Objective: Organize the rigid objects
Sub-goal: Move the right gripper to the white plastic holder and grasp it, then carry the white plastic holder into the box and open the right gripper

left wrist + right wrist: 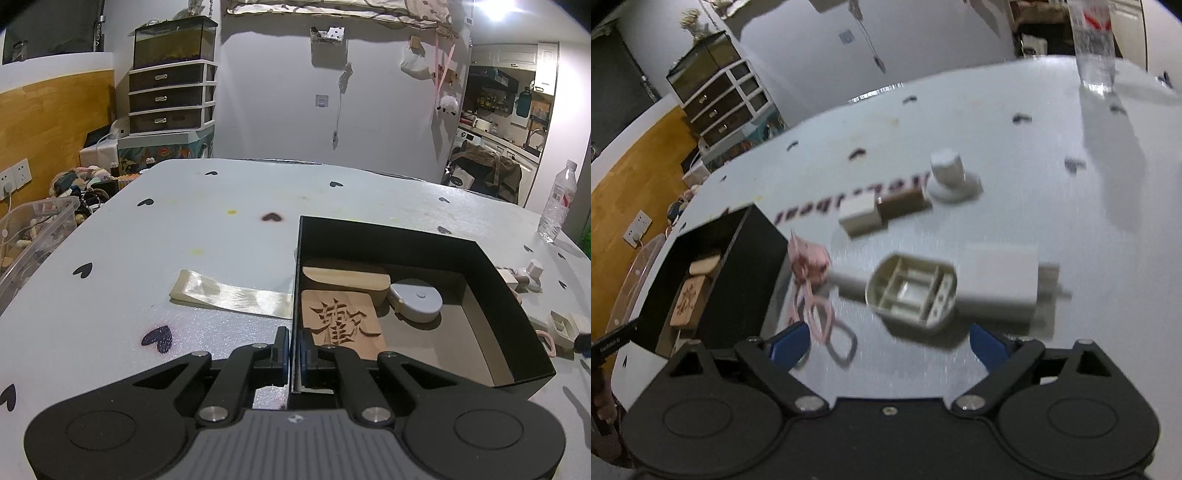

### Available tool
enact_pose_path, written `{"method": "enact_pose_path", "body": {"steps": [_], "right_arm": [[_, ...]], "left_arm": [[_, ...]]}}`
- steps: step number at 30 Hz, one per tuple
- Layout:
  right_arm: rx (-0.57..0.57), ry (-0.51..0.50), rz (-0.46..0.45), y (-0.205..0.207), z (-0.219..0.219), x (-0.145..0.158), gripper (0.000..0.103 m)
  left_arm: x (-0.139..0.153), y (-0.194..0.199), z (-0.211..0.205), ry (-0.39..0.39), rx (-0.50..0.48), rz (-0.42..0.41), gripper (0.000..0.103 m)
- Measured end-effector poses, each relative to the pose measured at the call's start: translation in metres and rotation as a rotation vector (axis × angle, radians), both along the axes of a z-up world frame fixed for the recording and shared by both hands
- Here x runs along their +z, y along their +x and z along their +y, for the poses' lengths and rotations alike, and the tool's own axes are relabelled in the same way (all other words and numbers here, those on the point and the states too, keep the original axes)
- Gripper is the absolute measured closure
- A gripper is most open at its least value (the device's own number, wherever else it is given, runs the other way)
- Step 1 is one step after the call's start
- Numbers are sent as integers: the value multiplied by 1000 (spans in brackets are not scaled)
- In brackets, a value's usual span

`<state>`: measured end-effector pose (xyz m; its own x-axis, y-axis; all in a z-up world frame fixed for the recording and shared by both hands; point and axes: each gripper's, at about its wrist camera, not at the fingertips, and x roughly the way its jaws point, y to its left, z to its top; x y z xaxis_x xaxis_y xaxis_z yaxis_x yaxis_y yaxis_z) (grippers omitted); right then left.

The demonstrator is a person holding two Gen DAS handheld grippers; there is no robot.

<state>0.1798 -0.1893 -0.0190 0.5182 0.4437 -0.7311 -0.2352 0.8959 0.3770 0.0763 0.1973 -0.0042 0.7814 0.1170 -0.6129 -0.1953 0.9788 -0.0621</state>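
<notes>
My left gripper is shut on the near left wall of an open black box. Inside the box lie a carved wooden plaque, a rounded wooden block and a grey tape measure. In the right wrist view the same black box stands at the left. My right gripper is open and points down at the table. A beige ribbed plastic piece lies just ahead of it, untouched, against a white charger block.
Pink hair ties lie between the box and the plastic piece. Farther back are a white cube, a brown block and a white knob. A water bottle stands at the far right; a shiny strip lies left of the box.
</notes>
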Motion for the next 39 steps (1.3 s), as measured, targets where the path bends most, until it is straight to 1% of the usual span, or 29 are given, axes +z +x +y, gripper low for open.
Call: {"method": "enact_pose_path", "body": {"steps": [1,3,5,8,15,21,27,29,30,32,34,37,39], "right_arm": [[-5,-1,6,0,0,-4,13],[-26,-7,7,3,0,-10,14],[-31,-21,-23,6,1,-11,15],[-20,-47,-44,17,5,-11,15],[20,-101,-74,36,13,-12,16],[85,-182,-107,37,22,-10,19],[145,-238,-127,42,25,-10,22],[149,-238,-129,45,24,-9,22],[150,-235,-132,45,24,-9,25],[151,-219,-139,46,23,-8,38],[137,-215,-132,48,22,-8,38],[130,-221,-145,47,23,-6,38],[127,-204,-167,45,21,0,38]], "left_arm": [[0,0,0,0,0,0,97],[0,0,-1,4,-2,2,97],[0,0,-1,5,-3,3,97],[-1,1,-2,6,2,4,97],[0,2,-2,9,8,5,97],[0,2,-1,8,7,4,97],[1,2,-3,12,3,5,97],[1,1,-3,5,5,5,97],[2,1,-3,5,5,4,97],[2,1,-2,6,5,5,97],[2,1,-2,6,6,4,97],[2,1,-2,6,6,4,97],[2,1,-2,6,6,4,97]]}}
